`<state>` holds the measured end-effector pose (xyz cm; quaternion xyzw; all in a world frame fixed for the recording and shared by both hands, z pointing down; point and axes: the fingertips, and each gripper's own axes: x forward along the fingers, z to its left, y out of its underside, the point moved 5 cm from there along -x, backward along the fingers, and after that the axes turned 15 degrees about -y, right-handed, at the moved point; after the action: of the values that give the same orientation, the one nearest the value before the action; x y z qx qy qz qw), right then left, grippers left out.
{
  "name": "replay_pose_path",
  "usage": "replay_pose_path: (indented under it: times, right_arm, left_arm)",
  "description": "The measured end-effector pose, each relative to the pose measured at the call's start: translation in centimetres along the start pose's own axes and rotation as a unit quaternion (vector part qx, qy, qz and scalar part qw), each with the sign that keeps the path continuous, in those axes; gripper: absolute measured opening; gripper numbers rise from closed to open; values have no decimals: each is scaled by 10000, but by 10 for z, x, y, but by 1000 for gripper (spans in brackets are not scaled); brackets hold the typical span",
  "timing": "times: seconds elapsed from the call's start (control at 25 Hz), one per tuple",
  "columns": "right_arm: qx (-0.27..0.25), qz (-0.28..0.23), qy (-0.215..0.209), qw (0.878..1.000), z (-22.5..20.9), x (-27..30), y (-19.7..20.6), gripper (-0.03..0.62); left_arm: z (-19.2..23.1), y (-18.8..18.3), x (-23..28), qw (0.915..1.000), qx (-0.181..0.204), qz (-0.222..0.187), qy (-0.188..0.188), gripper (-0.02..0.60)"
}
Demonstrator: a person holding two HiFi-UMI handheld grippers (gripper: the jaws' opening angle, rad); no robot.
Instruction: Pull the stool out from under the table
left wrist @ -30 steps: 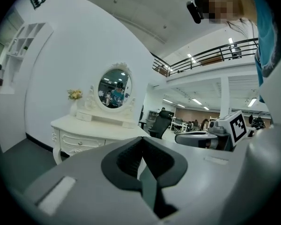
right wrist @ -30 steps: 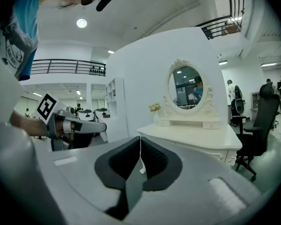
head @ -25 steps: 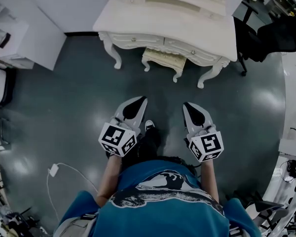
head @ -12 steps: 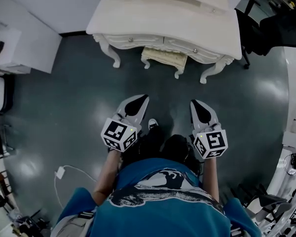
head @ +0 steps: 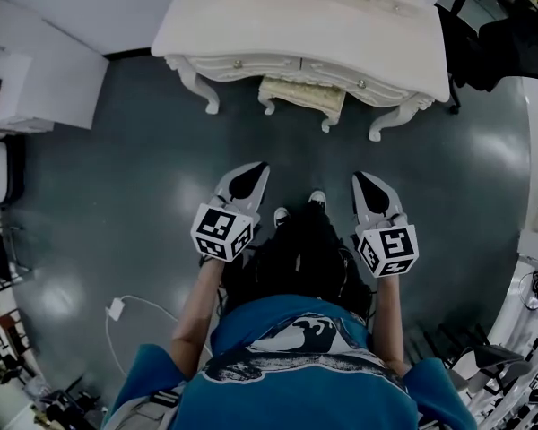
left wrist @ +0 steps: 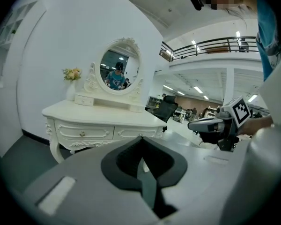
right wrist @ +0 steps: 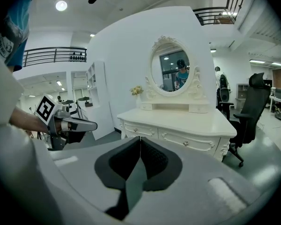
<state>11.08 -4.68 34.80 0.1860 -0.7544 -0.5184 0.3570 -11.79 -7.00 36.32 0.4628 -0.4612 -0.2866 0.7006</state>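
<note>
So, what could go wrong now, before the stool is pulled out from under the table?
Both the left gripper and the right gripper are shut and apart from the stool; unless they open first, they may only push it deeper.
The stool sits between the curved legs of the table; a crooked pull could knock it against one.
A charger cable lies on the floor at the person's left; stepping back could catch it.

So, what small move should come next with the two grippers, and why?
Probably bring the left gripper and right gripper forward and down toward the stool, opening the jaws on the way. The stool sits tucked under the table, with a stretch of floor between it and the grippers, and both have their jaws together, holding nothing.
</note>
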Motion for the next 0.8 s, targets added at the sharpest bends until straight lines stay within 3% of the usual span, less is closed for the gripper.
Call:
replay_pose_path:
  times: [0.16,0.6,0.8]
  right_arm:
    - [78,60,149,9998,-22,11,13,8]
    - [926,107,252,9953,-108,81,83,34]
    - [1230,103,208,9921,-145,122,115,58]
  left_arm:
    - [22,21,25,9996,46,241,-136,11]
    - [69,62,122,9968,252,678,343,52]
    - [98,89,171,9949,270,923,298,77]
